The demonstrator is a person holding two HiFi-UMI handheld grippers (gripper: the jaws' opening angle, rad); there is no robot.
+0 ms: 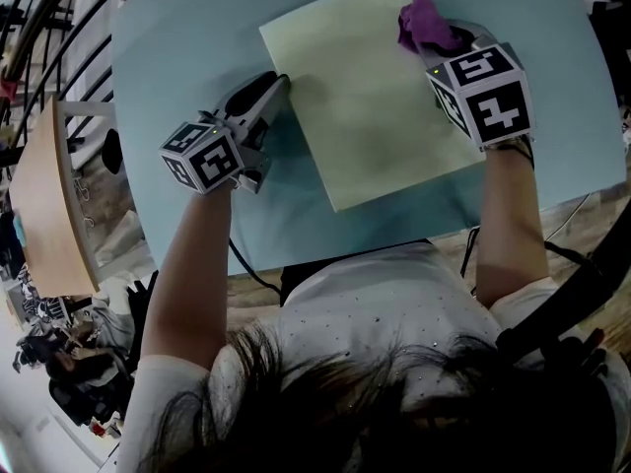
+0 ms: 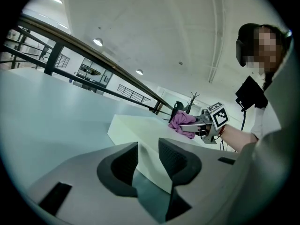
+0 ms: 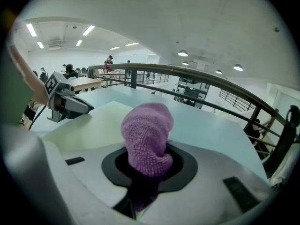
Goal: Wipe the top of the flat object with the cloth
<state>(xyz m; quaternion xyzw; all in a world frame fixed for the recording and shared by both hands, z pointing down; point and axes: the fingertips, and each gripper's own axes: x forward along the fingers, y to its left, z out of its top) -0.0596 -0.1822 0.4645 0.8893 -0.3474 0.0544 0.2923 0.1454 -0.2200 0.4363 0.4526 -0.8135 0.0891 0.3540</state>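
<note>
A pale yellow-green flat board (image 1: 370,97) lies on the light blue table (image 1: 187,57). My left gripper (image 1: 279,85) is at the board's left edge. In the left gripper view the board (image 2: 140,135) runs into the gap between the pads (image 2: 176,158), and the left gripper (image 2: 149,161) is closed on that edge. My right gripper (image 1: 437,47) is over the board's far right corner, shut on a bunched purple cloth (image 1: 424,20). That cloth (image 3: 147,135) stands up out of the right gripper (image 3: 147,161). The cloth (image 2: 183,122) rests low over the board's far end.
A wooden desk (image 1: 44,205) stands off the table's left side. A dark railing (image 3: 187,74) runs behind the table's far edge. Cables (image 1: 251,274) hang by the table's near edge. People sit at a far desk (image 3: 82,82).
</note>
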